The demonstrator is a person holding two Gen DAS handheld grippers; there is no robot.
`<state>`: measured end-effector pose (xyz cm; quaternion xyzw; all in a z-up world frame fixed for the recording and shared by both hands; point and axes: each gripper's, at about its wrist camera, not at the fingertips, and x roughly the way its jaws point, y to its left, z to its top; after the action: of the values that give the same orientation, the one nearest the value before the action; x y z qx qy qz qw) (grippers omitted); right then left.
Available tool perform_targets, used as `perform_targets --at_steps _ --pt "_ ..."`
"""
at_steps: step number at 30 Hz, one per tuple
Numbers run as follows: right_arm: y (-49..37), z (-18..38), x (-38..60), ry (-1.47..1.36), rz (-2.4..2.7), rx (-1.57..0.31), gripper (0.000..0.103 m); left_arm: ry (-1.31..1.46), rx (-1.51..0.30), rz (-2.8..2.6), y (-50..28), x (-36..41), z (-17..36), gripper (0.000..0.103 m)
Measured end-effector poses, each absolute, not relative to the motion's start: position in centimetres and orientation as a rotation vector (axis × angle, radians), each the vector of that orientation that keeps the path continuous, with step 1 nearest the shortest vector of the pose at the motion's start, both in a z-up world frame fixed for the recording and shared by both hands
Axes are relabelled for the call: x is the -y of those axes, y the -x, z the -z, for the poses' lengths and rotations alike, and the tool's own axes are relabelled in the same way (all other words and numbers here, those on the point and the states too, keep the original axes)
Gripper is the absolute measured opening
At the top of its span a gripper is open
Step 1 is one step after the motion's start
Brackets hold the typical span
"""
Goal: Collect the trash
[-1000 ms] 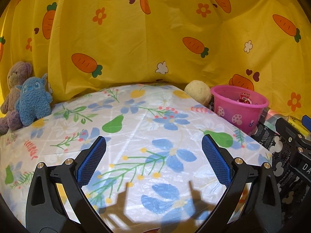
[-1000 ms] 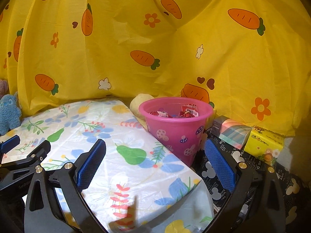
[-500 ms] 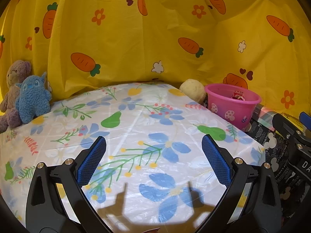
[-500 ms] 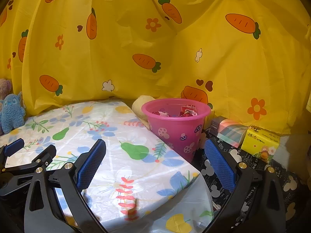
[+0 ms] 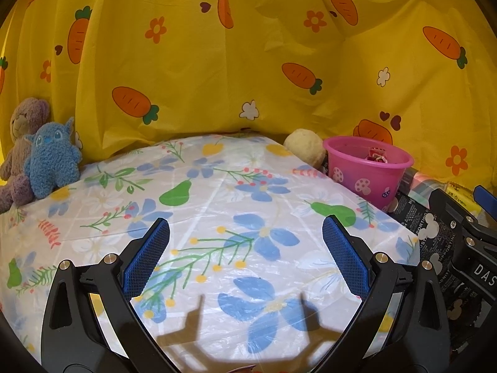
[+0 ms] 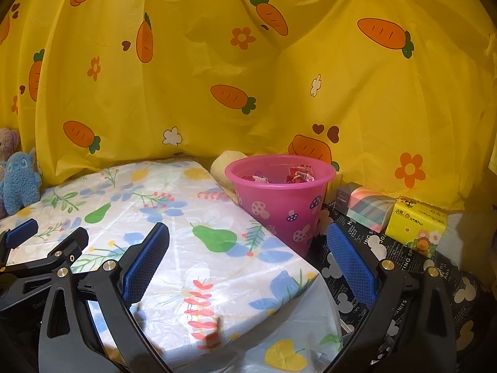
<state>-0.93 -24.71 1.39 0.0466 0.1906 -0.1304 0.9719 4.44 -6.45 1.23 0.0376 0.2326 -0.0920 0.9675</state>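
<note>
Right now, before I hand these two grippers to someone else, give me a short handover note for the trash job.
Left gripper: open, empty, above the flowered tablecloth.
Right gripper: open, empty, near the table's right edge, facing the pink bucket.
Bucket stands just off the table's right edge on the black printed surface, with red and white wrappers inside.
Done: wrappers are in the bucket.
Left: no loose trash shows on the tablecloth; check the spots the cameras miss. The plush toys and tissue packs are not trash.
</note>
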Motion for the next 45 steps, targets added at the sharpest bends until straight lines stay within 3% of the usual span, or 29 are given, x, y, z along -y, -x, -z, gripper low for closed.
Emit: perform_targets --at_steps 25,32,45 --pt "1.1 -1.3 24.6 -0.104 0.263 -0.382 0.097 -0.078 -0.468 0.206 -4.1 7.2 -1.0 0.097" --pt "1.2 -1.2 24.7 -0.104 0.260 -0.381 0.097 -0.075 -0.458 0.219 -3.8 7.3 -1.2 0.079" --pt "1.1 -1.1 24.7 -0.107 0.263 -0.381 0.097 -0.106 -0.430 0.242 -3.2 8.0 -1.5 0.080"
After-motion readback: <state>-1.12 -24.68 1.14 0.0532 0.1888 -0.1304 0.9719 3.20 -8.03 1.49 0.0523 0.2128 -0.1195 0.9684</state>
